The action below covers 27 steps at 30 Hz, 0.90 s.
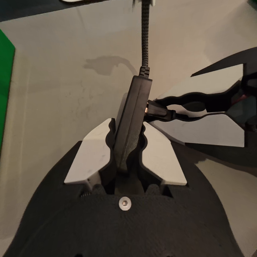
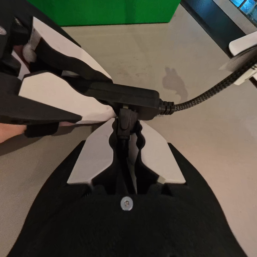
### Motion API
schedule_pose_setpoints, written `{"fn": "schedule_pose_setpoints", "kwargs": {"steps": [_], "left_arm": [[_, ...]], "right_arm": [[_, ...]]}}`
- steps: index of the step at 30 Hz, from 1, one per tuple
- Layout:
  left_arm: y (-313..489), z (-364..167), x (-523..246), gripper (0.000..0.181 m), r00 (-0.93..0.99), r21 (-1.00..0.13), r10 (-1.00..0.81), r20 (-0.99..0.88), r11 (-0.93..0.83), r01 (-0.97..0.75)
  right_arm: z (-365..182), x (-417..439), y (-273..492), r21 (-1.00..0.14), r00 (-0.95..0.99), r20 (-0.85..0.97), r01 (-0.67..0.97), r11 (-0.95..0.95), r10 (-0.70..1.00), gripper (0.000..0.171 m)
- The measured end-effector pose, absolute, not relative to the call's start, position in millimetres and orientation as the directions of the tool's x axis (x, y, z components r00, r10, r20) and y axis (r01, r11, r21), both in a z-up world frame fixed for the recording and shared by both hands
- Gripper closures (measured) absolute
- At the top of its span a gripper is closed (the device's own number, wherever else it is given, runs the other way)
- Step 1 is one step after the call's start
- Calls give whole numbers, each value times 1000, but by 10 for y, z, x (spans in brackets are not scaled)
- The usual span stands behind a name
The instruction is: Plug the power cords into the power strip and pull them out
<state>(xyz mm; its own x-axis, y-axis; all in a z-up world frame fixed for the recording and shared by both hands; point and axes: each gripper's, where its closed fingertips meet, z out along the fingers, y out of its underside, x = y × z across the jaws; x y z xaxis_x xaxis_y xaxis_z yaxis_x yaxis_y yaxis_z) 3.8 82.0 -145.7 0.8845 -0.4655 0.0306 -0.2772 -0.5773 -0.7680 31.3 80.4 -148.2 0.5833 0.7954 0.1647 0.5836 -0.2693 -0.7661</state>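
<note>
A flat black power strip [image 1: 132, 116] with a braided black cable [image 1: 145, 34] is held on edge above the table. My left gripper [image 1: 128, 123] is shut on its near end. My right gripper [image 2: 127, 125] is shut on a black plug [image 2: 125, 121], whose metal end sits at a socket in the strip's [image 2: 125, 94] face. In the left wrist view the plug [image 1: 157, 110] and right gripper [image 1: 159, 108] come in from the right. In the right wrist view the left gripper [image 2: 105, 89] comes in from the left.
A pale grey tabletop [image 1: 62, 83] lies below. A green box [image 2: 104, 12] stands at the table's far side, also at the left edge [image 1: 5, 83] in the left wrist view. A white tag [image 2: 244, 75] hangs on the braided cable. A person's hand [image 2: 9, 132] shows at left.
</note>
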Motion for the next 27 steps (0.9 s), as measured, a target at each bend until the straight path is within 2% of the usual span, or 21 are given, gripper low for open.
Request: {"fn": "schedule_pose_setpoints", "kwargs": {"steps": [9,15,18,23,27], "left_arm": [[841,-1425,113,140,894,-783,-448,30,-566,-257],[710,-1237,327,153,771,-850,-630,-99,-349,-395],[661,-1147,354,154,766,-873,-624,-154,-278,-402],[636,-969,342,154,776,-889,-569,-271,-161,-429],[681,-801,287,153,807,-917,-539,-240,-146,-371]], "right_arm": [[-1428,456,794,-773,669,267,579,-261,694,143],[-1208,572,731,-819,669,384,565,-100,637,145],[-1112,588,690,-838,667,407,544,-34,625,145],[-986,565,644,-898,666,284,437,-53,690,144],[-784,616,588,-966,664,-6,189,-175,748,138]]}}
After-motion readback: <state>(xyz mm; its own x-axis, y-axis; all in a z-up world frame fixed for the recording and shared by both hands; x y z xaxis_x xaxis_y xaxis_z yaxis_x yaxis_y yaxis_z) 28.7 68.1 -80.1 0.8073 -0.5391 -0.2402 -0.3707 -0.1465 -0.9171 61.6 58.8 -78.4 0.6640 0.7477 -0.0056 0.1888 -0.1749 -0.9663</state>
